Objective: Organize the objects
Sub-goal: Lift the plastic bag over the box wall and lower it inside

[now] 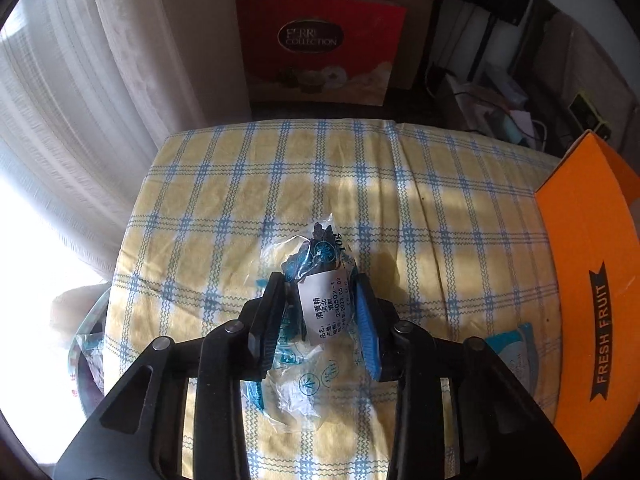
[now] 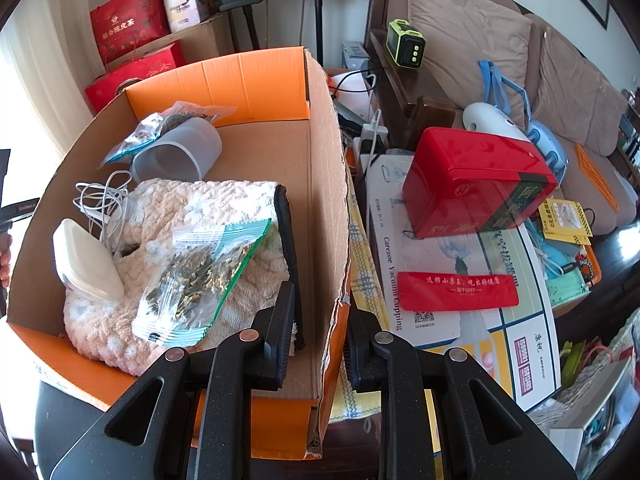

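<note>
Both grippers are working: the left gripper is pinching the herb packet (carry it level); the right gripper is straddling, maybe clamping, the orange box wall.

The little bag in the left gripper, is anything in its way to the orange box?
Nothing visible is. The left gripper is shut on the little bag over the checked cloth, and only bare cloth lies between it and the orange box at the right. The box's near wall has to be cleared.
</note>
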`<act>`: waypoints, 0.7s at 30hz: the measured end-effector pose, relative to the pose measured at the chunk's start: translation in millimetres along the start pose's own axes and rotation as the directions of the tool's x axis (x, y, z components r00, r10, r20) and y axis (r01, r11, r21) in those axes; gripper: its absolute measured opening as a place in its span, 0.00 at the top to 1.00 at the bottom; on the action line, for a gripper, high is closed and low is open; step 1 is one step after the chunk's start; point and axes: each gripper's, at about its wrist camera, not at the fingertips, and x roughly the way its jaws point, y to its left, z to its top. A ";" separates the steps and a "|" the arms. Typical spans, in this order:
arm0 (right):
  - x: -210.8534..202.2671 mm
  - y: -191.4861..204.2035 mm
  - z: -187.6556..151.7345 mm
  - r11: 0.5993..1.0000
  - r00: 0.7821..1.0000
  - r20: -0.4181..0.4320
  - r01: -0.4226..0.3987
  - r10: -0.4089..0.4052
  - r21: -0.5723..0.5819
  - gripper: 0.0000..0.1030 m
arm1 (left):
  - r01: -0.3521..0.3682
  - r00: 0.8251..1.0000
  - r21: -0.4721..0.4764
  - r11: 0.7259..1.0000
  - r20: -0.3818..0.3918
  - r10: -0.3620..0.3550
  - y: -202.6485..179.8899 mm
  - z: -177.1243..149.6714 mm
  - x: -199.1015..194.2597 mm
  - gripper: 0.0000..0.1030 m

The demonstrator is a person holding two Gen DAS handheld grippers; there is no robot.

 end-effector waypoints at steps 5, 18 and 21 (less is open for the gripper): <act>0.1 0.0 -0.1 1.000 1.000 0.000 0.000 0.000 0.001 0.79 | 0.018 0.998 0.008 1.000 0.052 -0.019 1.4 -2.3 -29.5 0.72; 0.0 0.3 0.1 1.000 1.000 0.000 0.000 0.000 0.000 0.78 | 0.200 0.958 0.165 0.966 0.176 -0.228 -56.9 -19.2 -128.3 0.73; 0.0 0.4 0.1 1.000 1.000 0.000 0.001 -0.001 0.000 0.78 | 0.241 0.944 0.200 0.950 0.181 -0.277 -74.5 -23.7 -143.6 0.73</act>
